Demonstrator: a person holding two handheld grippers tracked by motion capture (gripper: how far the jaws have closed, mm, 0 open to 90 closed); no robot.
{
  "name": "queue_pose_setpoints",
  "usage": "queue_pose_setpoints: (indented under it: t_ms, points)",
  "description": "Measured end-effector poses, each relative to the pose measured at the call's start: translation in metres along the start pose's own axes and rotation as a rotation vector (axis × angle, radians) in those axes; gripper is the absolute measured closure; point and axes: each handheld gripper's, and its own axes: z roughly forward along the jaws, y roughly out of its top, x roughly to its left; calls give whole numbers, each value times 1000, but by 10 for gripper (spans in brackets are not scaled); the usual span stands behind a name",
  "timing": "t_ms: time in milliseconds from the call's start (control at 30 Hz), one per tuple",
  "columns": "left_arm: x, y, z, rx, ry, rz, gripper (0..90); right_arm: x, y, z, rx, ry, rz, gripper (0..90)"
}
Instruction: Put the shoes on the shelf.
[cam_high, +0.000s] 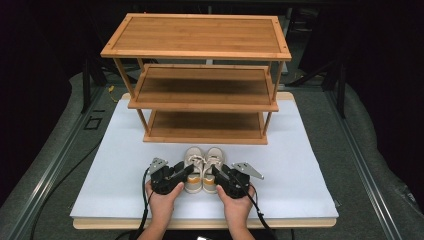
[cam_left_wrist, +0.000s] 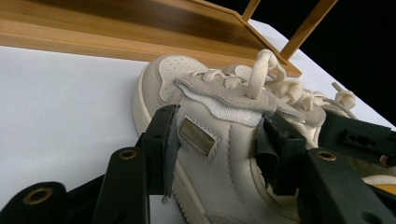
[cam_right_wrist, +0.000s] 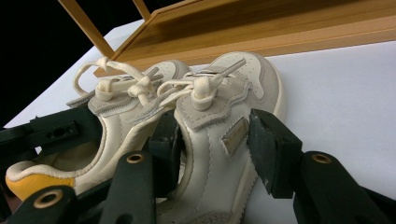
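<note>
A pair of small cream shoes was seen on the white board at about six o'clock from the bamboo rack (cam_high: 200, 75), just in front of its lowest shelf, toes towards the rack. The left shoe (cam_high: 193, 167) and the right shoe (cam_high: 214, 167) stood side by side, touching or very nearly so. Perforated toe caps, grey suede trim, thick cream laces tied in loose bows and a small metallic tag on each side panel were noted; a yellow heel lining was visible in the right gripper view.

The left gripper (cam_high: 176, 176) was closed around the side wall of the left shoe, one jaw outside and one inside the collar; the right gripper (cam_high: 222, 177) was clamped on the right shoe in the same manner. The jaws were part-way closed, held apart only by the thickness of the upper.

The hold was judged to be a risky one. Since only soft, pliable upper was pinched, a shoe could be expected to sag or swing at the toe once lifted, and could slip free if the wall folded. The loose lace loops might be caught on a jaw or on the shelf edge. With the shoes so close together, one could be dragged by the other, and a toe could be knocked against the rack's lower rail.
</note>
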Motion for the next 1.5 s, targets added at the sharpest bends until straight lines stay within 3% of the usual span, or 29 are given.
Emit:
queue_pose_setpoints:
  t_ms: [633, 667, 800, 933, 967, 1000, 1033, 1133, 1167, 1233, 1267, 1367, 1433, 1500]
  points:
    - [-4, 11, -5, -7, -7, -4, 523, 5, 9, -5, -14, 4, -1, 552]
    - [-4, 12, -5, -6, -7, -4, 523, 7, 10, -5, -21, -22, -2, 552]
    - [-4, 16, -7, -12, -10, -8, 523, 8, 14, -7, -18, 11, -2, 552]
    - [-6, 20, -9, -18, -12, -4, 523, 11, 19, -9, -25, 10, -9, 552]
    - [-7, 22, -10, -18, -11, -4, 523, 12, 19, -9, -28, -4, -10, 552]
    - [-7, 24, -10, -20, -10, 0, 523, 12, 21, -10, -25, 12, -10, 552]
    - [-8, 26, -11, -22, -9, 3, 523, 14, 22, -10, -35, -18, -12, 552]
    - [-9, 32, -13, -23, -16, 0, 523, 14, 27, -12, -35, 11, -8, 552]
    - [-10, 34, -13, -26, -16, 1, 523, 16, 29, -12, -42, -5, -4, 552]
    - [-12, 38, -15, -28, -18, 3, 523, 16, 32, -14, -40, 18, -3, 552]
    - [-12, 39, -15, -30, -18, 1, 523, 17, 34, -14, -46, -3, 1, 552]
    - [-14, 44, -18, -34, -22, 1, 523, 18, 38, -15, -71, 20, 9, 552]
    - [-15, 47, -19, -41, -25, -1, 523, 20, 42, -18, -50, 17, 2, 552]
    - [-17, 51, -21, -44, -27, -1, 523, 22, 45, -20, -64, 20, 1, 552]
